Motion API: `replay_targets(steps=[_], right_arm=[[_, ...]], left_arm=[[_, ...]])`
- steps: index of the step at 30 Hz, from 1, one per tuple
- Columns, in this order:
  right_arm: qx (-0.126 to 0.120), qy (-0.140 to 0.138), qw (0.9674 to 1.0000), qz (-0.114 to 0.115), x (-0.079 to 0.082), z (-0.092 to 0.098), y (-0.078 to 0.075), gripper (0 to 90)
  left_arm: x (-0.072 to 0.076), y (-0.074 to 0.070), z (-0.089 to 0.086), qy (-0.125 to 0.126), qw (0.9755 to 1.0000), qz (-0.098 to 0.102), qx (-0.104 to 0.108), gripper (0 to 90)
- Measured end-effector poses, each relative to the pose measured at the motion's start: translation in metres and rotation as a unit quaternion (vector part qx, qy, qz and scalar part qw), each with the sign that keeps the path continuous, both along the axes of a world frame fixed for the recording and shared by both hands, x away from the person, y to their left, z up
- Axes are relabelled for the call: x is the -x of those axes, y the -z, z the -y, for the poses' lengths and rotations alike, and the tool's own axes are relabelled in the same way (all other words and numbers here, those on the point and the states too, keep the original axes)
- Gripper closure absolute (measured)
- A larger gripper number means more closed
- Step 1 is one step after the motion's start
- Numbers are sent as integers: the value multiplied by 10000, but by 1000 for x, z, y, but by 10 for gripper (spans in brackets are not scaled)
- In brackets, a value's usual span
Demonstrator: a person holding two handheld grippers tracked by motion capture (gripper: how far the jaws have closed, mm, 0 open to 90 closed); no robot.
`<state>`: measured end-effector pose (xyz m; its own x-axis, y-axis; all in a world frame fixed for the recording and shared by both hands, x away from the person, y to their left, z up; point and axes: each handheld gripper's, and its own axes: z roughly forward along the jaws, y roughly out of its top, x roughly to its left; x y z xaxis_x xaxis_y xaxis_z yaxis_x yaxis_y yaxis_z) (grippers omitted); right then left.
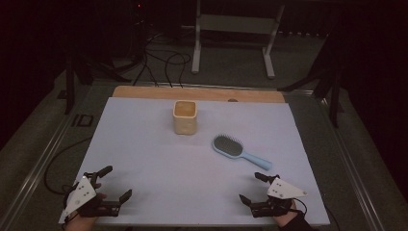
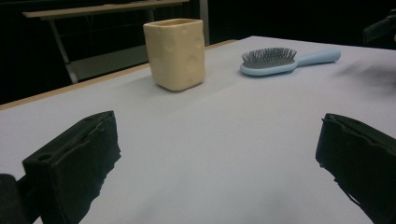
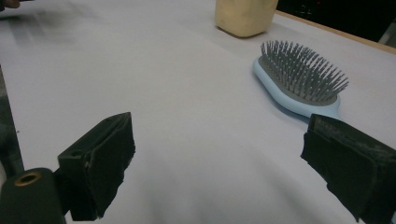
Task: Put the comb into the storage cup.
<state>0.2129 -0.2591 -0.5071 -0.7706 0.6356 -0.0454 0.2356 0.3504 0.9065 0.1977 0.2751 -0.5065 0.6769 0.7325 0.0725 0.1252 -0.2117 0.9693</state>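
**Entry: hairbrush, not yet picked up — both grippers at rest near my edge of the table**

Step in hand: the start. I judge the reach has not begun; nothing is touched or held. The hairbrush (image 1: 238, 151) is the nearest thing to my right gripper (image 1: 254, 188), so I take it as the item to fetch.

My right gripper: jaws spread wide, nothing between them, resting on the sheet well short of the hairbrush, on its handle side. My left gripper (image 1: 116, 182): jaws likewise spread and empty, well apart from the hairbrush, far across the sheet from it.

Next move, as I judge it: carry the right gripper forward to the handle, turn the jaws square across it, come down low and close. The handle lies flat on the sheet, so the lower jaw must get under or beside it cleanly.

Item: pale blue plastic body, oval head, grey pad with dark bristles pointing up, slim handle angled toward my right gripper.

Neighbour: a cream square cup (image 1: 185, 117), upright, near the hairbrush, beyond its head and apart from it
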Motion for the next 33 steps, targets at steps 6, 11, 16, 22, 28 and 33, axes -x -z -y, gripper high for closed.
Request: replay_targets(steps=[6, 11, 16, 22, 28, 33], right_arm=[[42, 0, 10000, 52, 2, -1, -2, 89], [121, -69, 9999, 26, 4, -4, -5, 89], [64, -163, 9998, -21, 5, -5, -9, 88], [174, -136, 9997, -34, 7, -8, -14, 88], [171, -105, 9998, 15, 6, -7, -31, 88], [136, -111, 9997, 169, 1, -4, -51, 88]], left_arm=[[0, 0, 1, -22, 10000, 8, -2, 0], [1, -1, 1, -24, 10000, 25, 0, 0], [0, 0, 1, -16, 10000, 14, -2, 0], [0, -1, 1, -19, 10000, 31, 10, 0], [0, -1, 2, -13, 10000, 29, 5, 0], [0, -1, 2, -5, 10000, 30, 5, 0]])
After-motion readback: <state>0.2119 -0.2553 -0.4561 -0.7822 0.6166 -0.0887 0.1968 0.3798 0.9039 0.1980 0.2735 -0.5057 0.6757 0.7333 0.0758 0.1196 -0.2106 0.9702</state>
